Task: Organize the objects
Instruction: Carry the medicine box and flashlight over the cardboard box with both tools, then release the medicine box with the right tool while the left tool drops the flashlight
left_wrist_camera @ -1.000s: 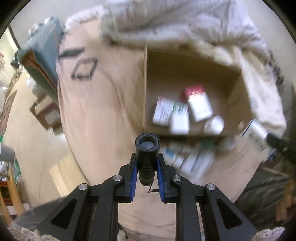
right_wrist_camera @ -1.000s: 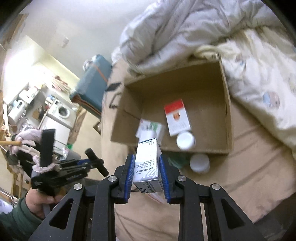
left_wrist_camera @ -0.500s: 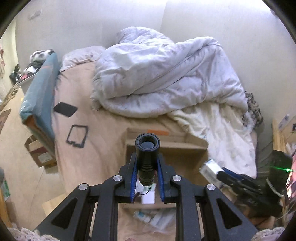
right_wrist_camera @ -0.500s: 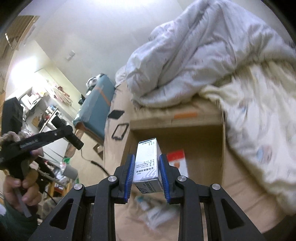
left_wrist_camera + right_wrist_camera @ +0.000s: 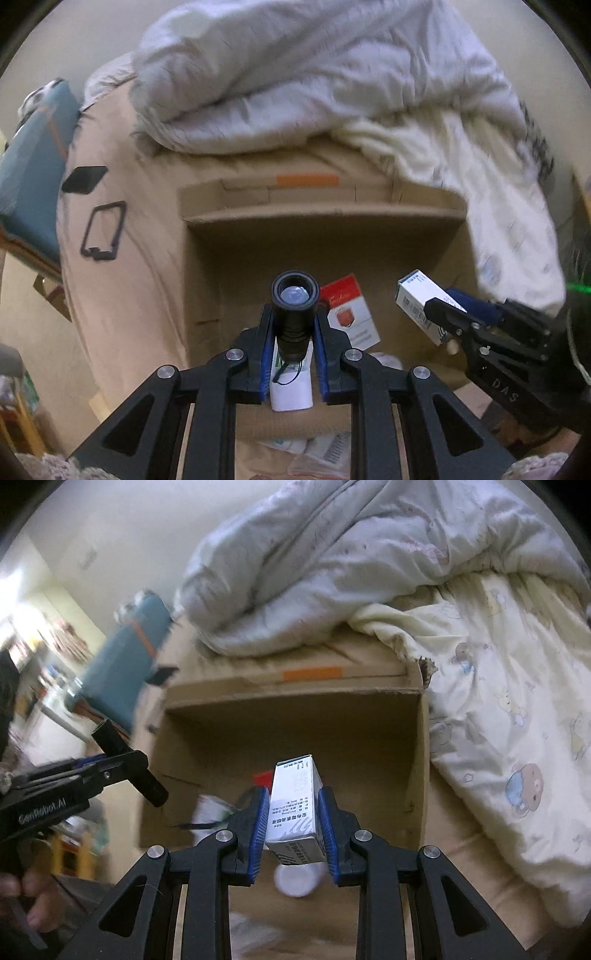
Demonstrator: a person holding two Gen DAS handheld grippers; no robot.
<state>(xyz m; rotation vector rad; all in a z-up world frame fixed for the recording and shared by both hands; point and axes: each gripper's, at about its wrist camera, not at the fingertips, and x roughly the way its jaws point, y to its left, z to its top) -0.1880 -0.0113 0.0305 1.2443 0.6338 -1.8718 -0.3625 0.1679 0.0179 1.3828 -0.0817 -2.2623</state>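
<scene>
My left gripper [image 5: 294, 325] is shut on a small black flashlight [image 5: 294, 314], lens facing the camera, held over the near side of an open cardboard box [image 5: 325, 218] on the bed. My right gripper [image 5: 293, 812] is shut on a white medicine carton [image 5: 295, 801] above the same box [image 5: 291, 705]; it also shows in the left wrist view [image 5: 421, 302]. Inside the box lie a red-and-white carton [image 5: 349, 314], a white-and-green carton [image 5: 291, 384] and a white round-lidded bottle [image 5: 297, 880]. The left gripper shows at the left of the right wrist view [image 5: 122, 771].
A crumpled white duvet [image 5: 314, 74] and a cream printed blanket [image 5: 517, 701] lie behind and right of the box. A black phone [image 5: 84, 179] and a black frame [image 5: 103, 230] lie on the tan sheet. Loose packets [image 5: 314, 446] lie before the box. A teal suitcase [image 5: 26, 166] stands left.
Both views tilted up from looking down into the box, then dropped back toward it. Both grippers came closer over the box opening, each still holding its object.
</scene>
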